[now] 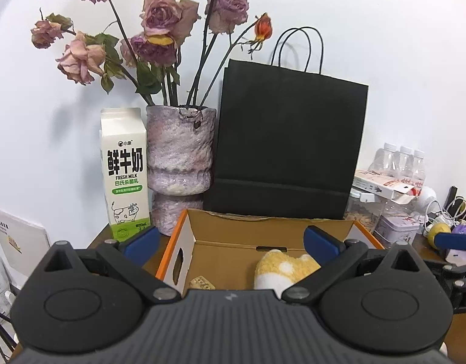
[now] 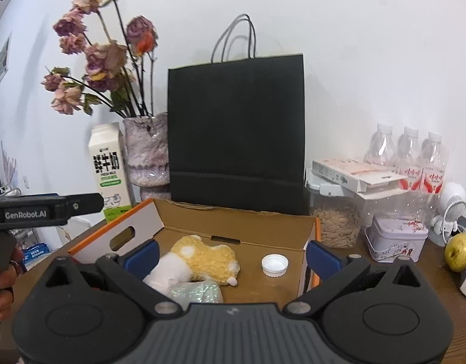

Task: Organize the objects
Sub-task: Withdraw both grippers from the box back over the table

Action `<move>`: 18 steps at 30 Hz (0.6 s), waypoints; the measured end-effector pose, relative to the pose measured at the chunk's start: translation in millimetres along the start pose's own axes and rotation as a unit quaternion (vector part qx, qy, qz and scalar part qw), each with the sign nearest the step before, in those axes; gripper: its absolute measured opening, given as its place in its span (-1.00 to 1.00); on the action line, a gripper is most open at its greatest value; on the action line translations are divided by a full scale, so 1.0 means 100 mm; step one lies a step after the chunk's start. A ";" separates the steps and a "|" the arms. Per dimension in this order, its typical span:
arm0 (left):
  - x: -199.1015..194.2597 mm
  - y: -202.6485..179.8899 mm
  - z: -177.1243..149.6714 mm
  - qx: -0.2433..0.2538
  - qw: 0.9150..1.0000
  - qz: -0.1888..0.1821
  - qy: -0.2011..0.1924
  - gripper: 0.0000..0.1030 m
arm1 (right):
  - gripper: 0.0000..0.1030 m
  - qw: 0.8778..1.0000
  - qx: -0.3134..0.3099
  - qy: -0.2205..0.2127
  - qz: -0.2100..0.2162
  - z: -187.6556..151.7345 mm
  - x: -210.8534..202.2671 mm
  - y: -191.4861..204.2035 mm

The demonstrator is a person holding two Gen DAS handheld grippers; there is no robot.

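Observation:
An open cardboard box with orange edges sits on the brown table; the left wrist view shows it too. Inside lie a yellow-and-white plush toy, a white bottle cap and a glittery pale pouch. The plush and a small tan block show in the left wrist view. My left gripper hangs open over the box's near side, nothing between its blue pads. My right gripper is open above the box, also empty.
Behind the box stand a black paper bag, a milk carton and a vase of dried roses. To the right are a seed jar, a small tin, water bottles and a yellow-green fruit. A hand holds the other gripper at left.

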State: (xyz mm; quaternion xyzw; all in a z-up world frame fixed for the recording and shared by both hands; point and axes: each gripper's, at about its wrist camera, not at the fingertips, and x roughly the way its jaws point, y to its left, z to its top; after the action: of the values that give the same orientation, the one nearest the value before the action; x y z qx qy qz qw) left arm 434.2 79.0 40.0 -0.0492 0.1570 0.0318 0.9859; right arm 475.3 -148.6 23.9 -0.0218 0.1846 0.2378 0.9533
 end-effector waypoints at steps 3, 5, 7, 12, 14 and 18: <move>-0.13 -0.01 -0.01 0.000 1.000 0.001 -0.002 1.00 | 1.00 1.000 -0.007 -0.007 0.002 0.02 -0.12 0.04; -0.23 -0.01 -0.02 -0.002 1.000 -0.001 -0.005 1.00 | 1.00 1.000 -0.010 -0.013 0.005 0.03 -0.21 0.06; -0.34 -0.01 -0.03 -0.005 1.000 -0.005 -0.009 1.00 | 1.00 1.000 -0.015 -0.019 0.009 0.03 -0.31 0.10; -0.58 -0.05 -0.05 -0.001 1.000 -0.009 -0.014 1.00 | 1.00 0.999 -0.027 -0.036 0.019 0.04 -0.58 0.17; -0.67 -0.08 -0.06 0.000 1.000 -0.012 -0.016 1.00 | 1.00 0.999 -0.031 -0.039 0.020 0.03 -0.68 0.20; -0.86 -0.12 -0.10 0.000 1.000 -0.014 -0.020 1.00 | 1.00 0.998 -0.034 -0.045 0.022 -0.01 -0.88 0.24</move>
State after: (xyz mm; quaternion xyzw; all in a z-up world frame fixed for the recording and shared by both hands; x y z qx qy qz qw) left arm 350.5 62.4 58.5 -0.0510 0.1370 0.0186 0.9891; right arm 392.3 -166.9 55.9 -0.0389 0.1342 0.2658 0.9538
